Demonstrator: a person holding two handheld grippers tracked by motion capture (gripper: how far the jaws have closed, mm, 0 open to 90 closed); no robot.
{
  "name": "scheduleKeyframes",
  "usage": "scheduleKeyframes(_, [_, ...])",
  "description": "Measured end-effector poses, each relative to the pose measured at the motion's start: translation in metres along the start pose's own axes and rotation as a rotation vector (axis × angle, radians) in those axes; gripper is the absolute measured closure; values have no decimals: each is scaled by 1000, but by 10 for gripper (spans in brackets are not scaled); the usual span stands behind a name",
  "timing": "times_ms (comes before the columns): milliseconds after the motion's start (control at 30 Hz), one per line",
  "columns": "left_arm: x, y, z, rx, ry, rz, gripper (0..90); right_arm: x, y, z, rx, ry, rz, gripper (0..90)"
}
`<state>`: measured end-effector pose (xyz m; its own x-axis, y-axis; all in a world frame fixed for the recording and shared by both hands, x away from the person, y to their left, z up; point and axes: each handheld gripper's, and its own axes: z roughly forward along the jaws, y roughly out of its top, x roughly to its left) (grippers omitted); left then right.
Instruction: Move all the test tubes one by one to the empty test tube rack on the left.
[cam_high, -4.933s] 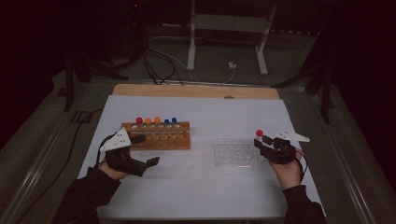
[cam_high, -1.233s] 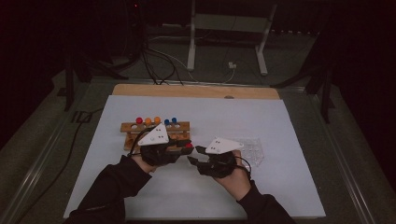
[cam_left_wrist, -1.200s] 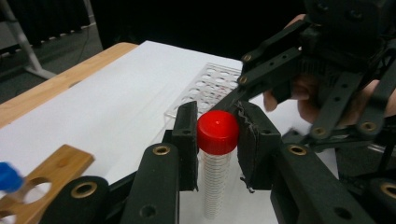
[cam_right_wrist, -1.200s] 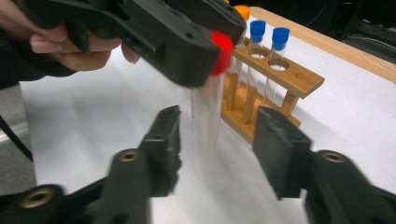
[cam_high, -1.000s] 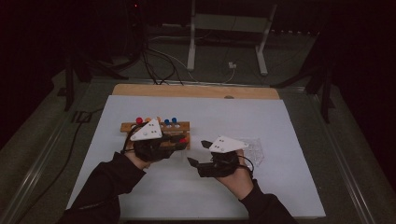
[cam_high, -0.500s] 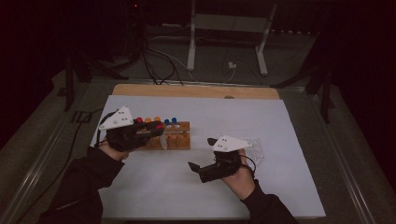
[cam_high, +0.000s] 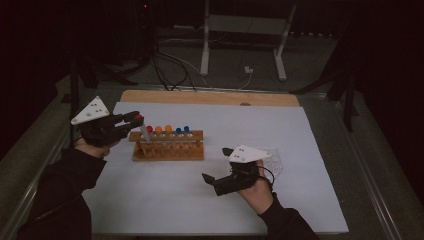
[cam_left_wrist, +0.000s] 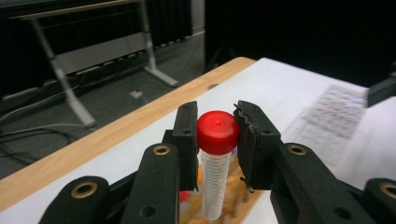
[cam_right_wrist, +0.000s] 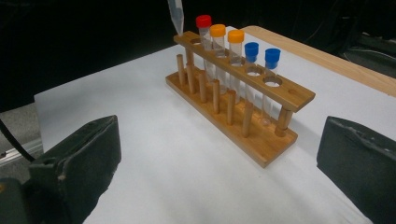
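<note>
Left gripper (cam_high: 135, 120) carried tube (cam_left_wrist: 216, 154) to rack (cam_high: 168, 150) end.

**Rack between the two tools, tube poised over its end**

The wooden rack (cam_high: 168, 145) stands on the tabletop (cam_high: 310, 140), just right of the left tool (cam_high: 131, 120) and ahead-left of the right tool (cam_high: 212, 180). Five capped tubes (cam_right_wrist: 236, 44) stand in a row in the rack's holes. The left tool holds one more tube (cam_left_wrist: 215, 163) upright by its cap, the tip hanging just above the rack's left end. A clear tray (cam_high: 274, 159) lies on the tabletop just behind the right tool, to its right. The two tools sit well apart, the right one nearer the person's edge.
</note>
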<state>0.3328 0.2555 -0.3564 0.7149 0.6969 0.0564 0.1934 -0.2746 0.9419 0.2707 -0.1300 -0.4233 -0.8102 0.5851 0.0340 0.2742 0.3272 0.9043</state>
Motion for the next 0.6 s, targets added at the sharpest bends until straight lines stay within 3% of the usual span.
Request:
scheduleKeyframes(267, [26,-16,11,-6,100,-43,718,-2,0,-1,-5,3,3,0])
scheduleKeyframes(433, [31,-31,24,-8,114,-63,718,-2,0,-3,-11,2,5,0])
scheduleKeyframes(600, [32,-45,35,34,116,-68,718,-3,0,-5,-19,6,11,0])
